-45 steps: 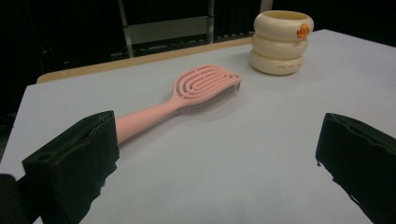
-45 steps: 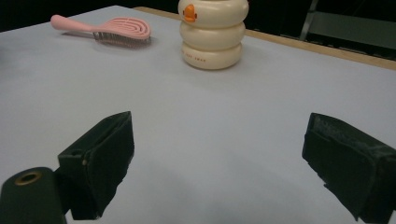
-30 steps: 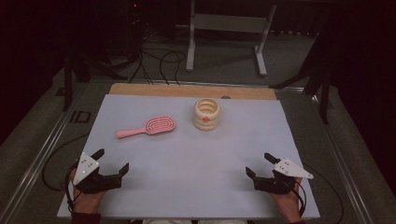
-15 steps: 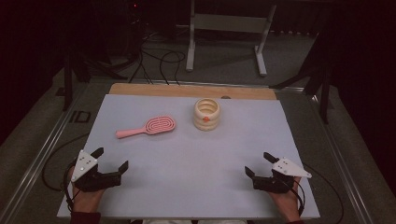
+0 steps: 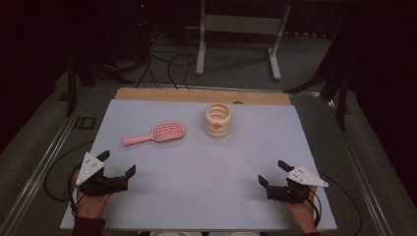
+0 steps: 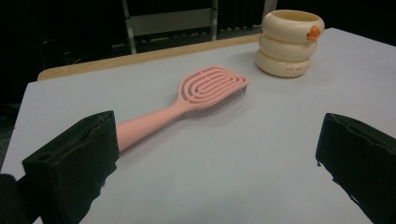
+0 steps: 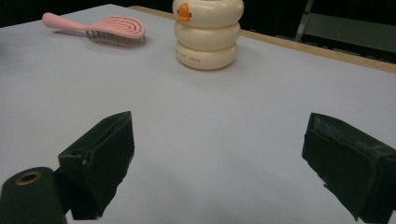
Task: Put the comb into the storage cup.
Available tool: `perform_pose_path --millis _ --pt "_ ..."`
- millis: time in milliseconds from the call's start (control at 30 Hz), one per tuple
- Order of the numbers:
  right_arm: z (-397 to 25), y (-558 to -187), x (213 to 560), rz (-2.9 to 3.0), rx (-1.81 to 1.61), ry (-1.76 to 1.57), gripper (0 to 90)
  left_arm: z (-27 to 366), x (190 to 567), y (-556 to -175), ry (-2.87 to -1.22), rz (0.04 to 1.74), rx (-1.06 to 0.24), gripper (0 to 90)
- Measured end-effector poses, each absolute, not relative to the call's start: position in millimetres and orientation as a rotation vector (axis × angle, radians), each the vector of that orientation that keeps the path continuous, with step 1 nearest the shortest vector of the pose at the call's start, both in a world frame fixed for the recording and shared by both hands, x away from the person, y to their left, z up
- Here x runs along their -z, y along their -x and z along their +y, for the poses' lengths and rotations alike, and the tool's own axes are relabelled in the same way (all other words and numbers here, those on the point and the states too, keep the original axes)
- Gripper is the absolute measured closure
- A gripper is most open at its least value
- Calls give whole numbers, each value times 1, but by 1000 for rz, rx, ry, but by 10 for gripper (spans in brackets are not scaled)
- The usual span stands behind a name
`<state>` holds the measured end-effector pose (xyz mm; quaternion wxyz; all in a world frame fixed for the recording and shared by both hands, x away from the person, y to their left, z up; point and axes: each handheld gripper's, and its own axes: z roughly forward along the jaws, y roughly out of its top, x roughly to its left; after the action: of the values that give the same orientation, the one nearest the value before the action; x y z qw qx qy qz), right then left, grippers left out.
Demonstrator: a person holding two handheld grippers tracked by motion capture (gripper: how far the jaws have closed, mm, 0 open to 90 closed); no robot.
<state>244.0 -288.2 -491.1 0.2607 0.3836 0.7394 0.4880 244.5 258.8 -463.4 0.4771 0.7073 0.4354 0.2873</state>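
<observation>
A: At the bottom of the high view I see the left hand-held gripper (image 5: pixel 117 168) at the lower left and the right hand-held gripper (image 5: pixel 273 173) at the lower right. Both rest low on the pale surface (image 5: pixel 196 172), with jaws wide apart and nothing between them.

B: So which step is it, in your opinion?

A: I think it is the start, before any grasp. The pink hairbrush (image 5: pixel 156 133) lies flat at the centre left of the frame, well apart from both grippers. Beside it, toward the upper centre, stands the cream ringed cup (image 5: pixel 218 119), upright.

B: And the next move?

A: Probably the left one must go forward to the brush handle. The handle points toward the left side, so the open jaws need to come over it across its width and then close.

B: What do the other views add?

A: The left gripper view shows the brush handle (image 6: pixel 144 125) partly hidden behind one jaw, and the bristles facing down. The right gripper view shows the small orange mark (image 7: pixel 185 12) on the cup and some tiny print, too small to read.
</observation>
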Motion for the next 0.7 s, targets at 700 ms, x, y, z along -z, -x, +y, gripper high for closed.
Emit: perform_pose_path --millis 700 --pt "-289 -245 492 2004 -1312 -1049 92 251 456 -271 -1799 1041 -706 0"
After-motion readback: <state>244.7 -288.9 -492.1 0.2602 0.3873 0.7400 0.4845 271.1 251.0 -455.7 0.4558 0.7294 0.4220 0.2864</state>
